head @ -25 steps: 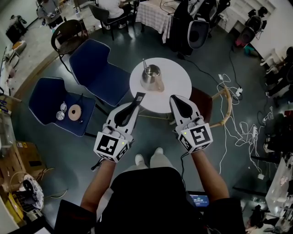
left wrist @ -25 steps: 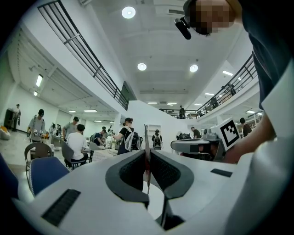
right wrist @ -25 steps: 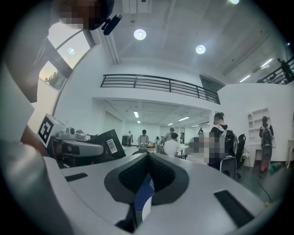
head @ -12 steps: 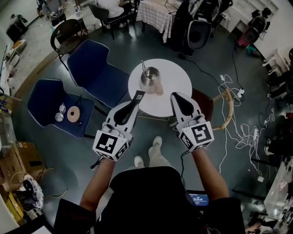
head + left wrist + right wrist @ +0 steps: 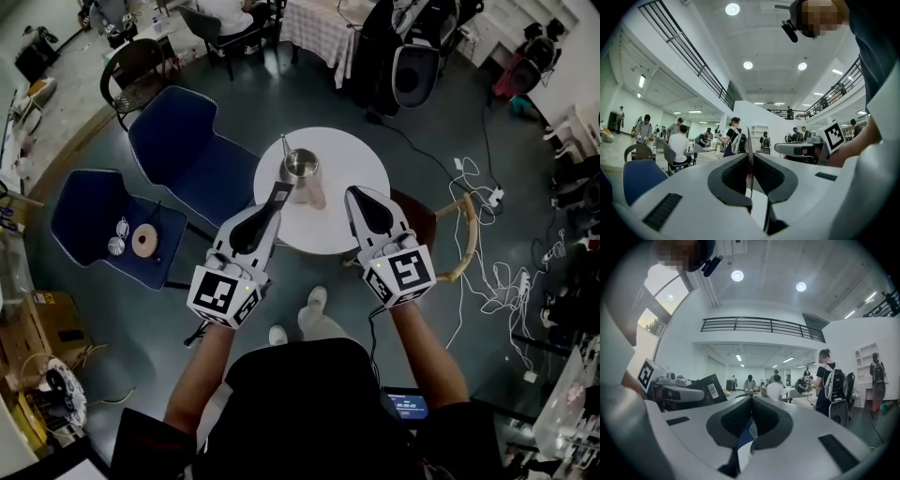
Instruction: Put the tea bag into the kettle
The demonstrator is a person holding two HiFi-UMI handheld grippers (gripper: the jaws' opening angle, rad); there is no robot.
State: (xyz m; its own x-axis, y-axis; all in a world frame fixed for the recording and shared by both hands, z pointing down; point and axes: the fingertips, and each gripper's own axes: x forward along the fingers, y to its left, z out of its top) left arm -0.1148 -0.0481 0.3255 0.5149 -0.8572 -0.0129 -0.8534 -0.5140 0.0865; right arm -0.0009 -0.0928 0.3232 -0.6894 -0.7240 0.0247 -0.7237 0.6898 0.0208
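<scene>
The left claw [image 5: 274, 202] is shut tight on the tea bag [image 5: 280, 193], a thin, flat, dark thing that sticks out past the claw's tips. The right claw [image 5: 355, 196] is shut too, with nothing in it. The kettle [image 5: 302, 166] stands with its top open on the round white table [image 5: 361, 159], a bit toward the left edge. The tea bag hangs over the near left edge of the table, just short of the kettle. I think the step now is to carry the tea bag over the open top. To do it well, move the left claw forward until the tea bag is right above the hole. Tip it down, and only then let go, so it does not land on the table. The head view shows the kettle and the table, but the 2 gripper views do not. The left gripper view shows the tea bag edge-on, like a thin line between the jaws. The right gripper view shows its flat black side with a white label.
</scene>
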